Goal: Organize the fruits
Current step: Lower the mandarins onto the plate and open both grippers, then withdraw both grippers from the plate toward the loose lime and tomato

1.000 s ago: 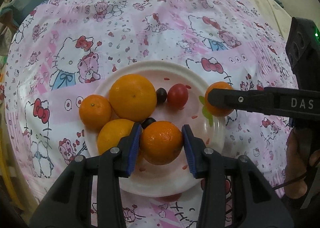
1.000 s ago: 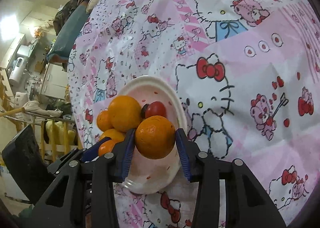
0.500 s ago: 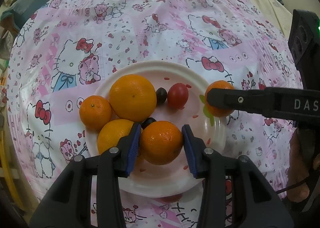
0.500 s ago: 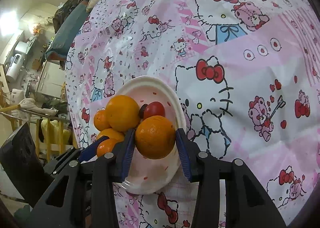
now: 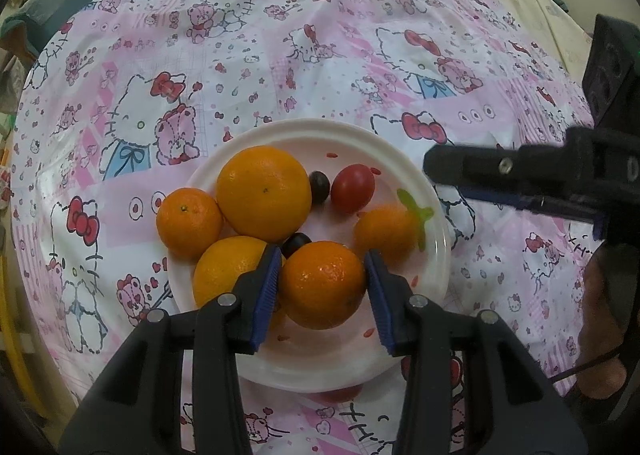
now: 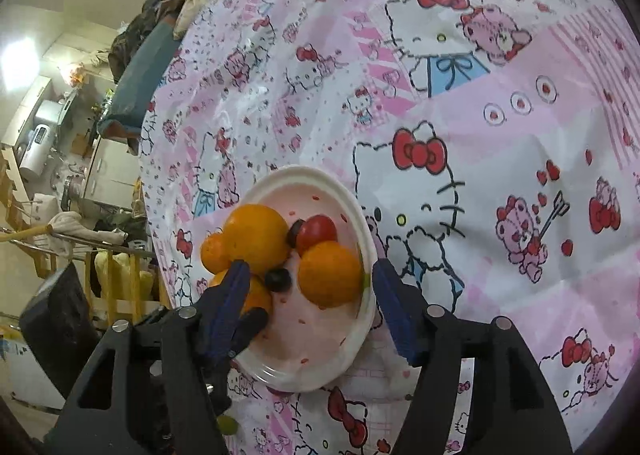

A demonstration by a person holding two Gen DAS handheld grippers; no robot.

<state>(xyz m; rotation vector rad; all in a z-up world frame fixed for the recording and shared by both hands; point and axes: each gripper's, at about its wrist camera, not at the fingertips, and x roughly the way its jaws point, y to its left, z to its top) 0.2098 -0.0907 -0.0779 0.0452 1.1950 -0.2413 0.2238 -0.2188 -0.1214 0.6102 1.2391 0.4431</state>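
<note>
While your left claw (image 5: 322, 287) grips orange (image 5: 322, 285) above plate (image 5: 280, 367) at 6 o'clock, your right claw (image 6: 308, 287) gapes wide; released orange (image 6: 330, 273) sits on plate at 3 o'clock, cherry tomato (image 5: 353, 188) just beyond.

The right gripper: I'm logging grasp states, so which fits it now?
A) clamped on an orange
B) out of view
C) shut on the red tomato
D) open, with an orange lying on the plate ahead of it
D: the right gripper has its blue-padded jaws spread wide, and the small round orange lies free on the white round plate.
</note>
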